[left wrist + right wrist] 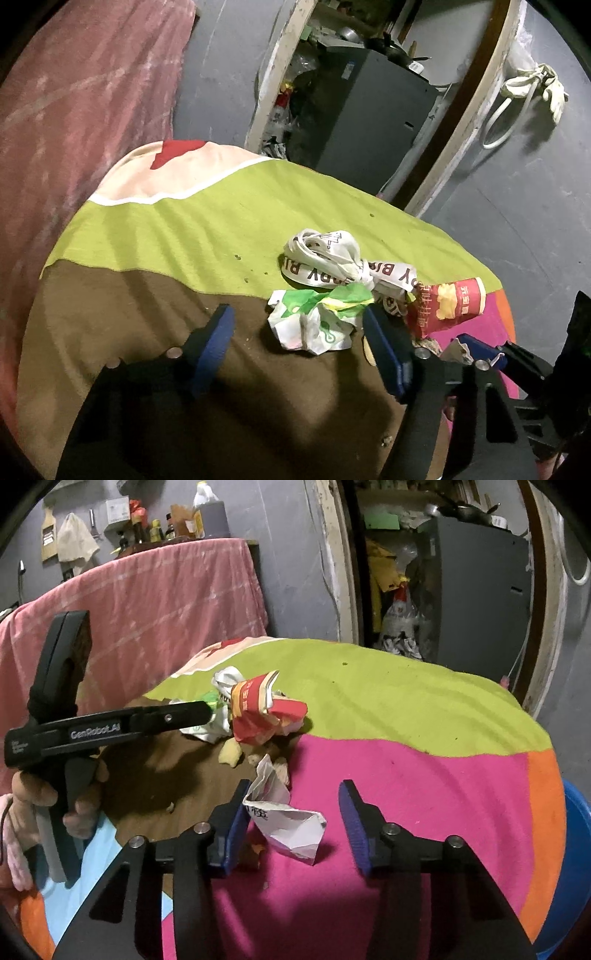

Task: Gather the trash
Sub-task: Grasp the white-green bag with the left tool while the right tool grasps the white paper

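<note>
Several pieces of trash lie bunched together on the round table under its patchwork cloth of green, brown and pink fabric (pixel 207 221), just right of centre in the left wrist view — a heap that suits two tools working at once.

The left gripper (pixel 297 332) sits low in that frame, its blue pads partly apart on either side of the crumpled green-and-white paper wrapper (pixel 317 317). The right-hand pad is at the wrapper's edge, the left-hand one clear of it, so nothing is pinched yet. Behind it lie a knotted white printed band (pixel 332 262) and a crushed red snack carton (pixel 448 306).

In the right wrist view the right gripper (pixel 291 823) straddles a folded scrap of white paper (pixel 291 827) on the pink patch at lower centre. One pad is touching or nearly touching the scrap, the other well off it — jaws half-wide, holding nothing.

A blue plastic tub (pixel 576 849) shows at the right edge, probably where the trash goes.
</note>
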The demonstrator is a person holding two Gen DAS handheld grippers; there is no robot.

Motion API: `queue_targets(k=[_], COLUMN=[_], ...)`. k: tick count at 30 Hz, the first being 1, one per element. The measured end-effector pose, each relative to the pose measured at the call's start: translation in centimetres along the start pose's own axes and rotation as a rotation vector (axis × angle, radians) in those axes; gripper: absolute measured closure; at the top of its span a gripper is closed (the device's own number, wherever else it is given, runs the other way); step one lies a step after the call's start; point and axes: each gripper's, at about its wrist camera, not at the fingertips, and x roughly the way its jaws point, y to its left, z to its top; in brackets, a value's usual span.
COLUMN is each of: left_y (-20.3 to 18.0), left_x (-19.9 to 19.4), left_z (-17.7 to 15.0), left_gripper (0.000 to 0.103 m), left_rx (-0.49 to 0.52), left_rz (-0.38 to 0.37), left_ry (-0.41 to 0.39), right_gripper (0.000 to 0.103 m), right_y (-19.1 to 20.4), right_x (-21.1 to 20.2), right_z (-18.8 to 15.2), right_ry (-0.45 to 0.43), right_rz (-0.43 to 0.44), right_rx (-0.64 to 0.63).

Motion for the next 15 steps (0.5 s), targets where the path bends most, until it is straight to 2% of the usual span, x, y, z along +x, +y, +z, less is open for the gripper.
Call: queue_targets(k=[2,4,5,7,15], left_y=[-0.2,-0.3,-0.2,-0.4,-0.7], left_x=[0.2,0.3,0.3,0.3,-0.8], left_z=[0.1,0.1,0.1,0.0,-0.6], left_gripper=[0.044,0.049,0.050,0.061,0.082], left_rx=[0.002,0.006,0.005,0.005,-0.012], left_rz=[-0.001,-0.003,-0.002,-0.003,0.015], left_ry=[0.004,0.008,0.009,0.007,-0.005], right_gripper=[0.064,0.073,0.073,0.074,0.075], right_y=[0.0,0.1,0.1,0.3,0.6], right_x=[0.0,0.1,0.1,0.0,-1.3], right_z=[-0.1,-0.1,-0.1,-0.2,-1.1], right_ry=[0.003,0.005,0.005,-0.005,-0.060], right_rz=[0.005,0.008,0.011,0.013,0.029], right_rx=[0.001,-0.002,-0.004,-0.011,-0.011])
